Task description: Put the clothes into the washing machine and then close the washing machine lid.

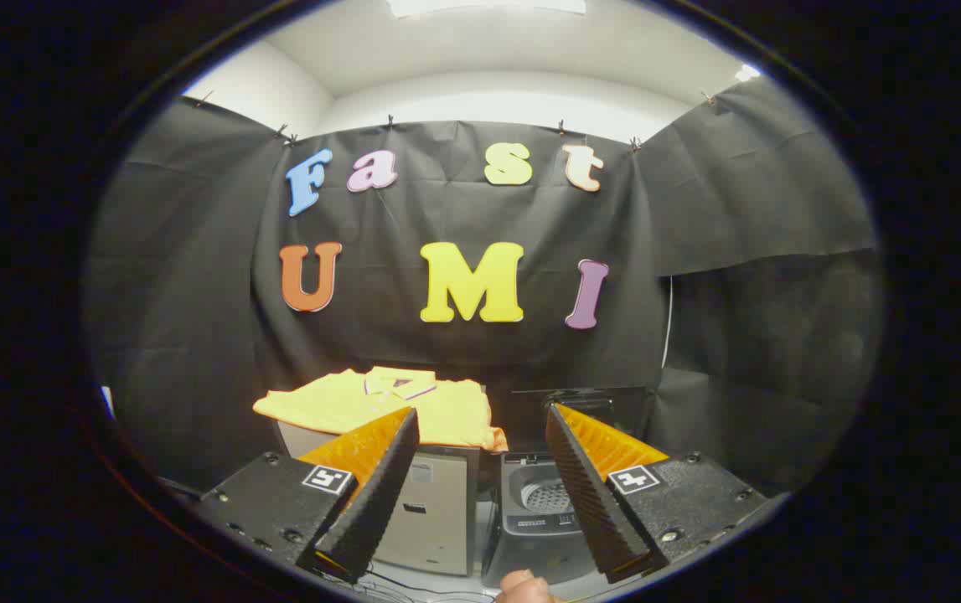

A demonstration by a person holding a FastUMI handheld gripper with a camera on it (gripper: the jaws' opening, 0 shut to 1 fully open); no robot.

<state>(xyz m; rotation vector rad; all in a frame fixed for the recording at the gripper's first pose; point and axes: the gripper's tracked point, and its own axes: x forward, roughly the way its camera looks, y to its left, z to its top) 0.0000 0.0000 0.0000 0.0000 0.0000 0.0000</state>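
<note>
A yellow polo shirt [379,402] lies folded flat on top of a pale boxy cabinet [430,511], beyond my left finger. To its right stands a small dark top-loading washing machine [534,511] with its lid [568,395] raised upright at the back; the perforated drum [545,496] shows inside. My gripper [482,410] is open, well short of both, with nothing between its fingers. The washer sits in the gap between the fingers, nearer the right one.
Black cloth walls close the booth behind and on both sides. Thin cables [413,586] trail on the pale floor in front of the cabinet. A fingertip of the person's hand [524,588] shows just below the fingers.
</note>
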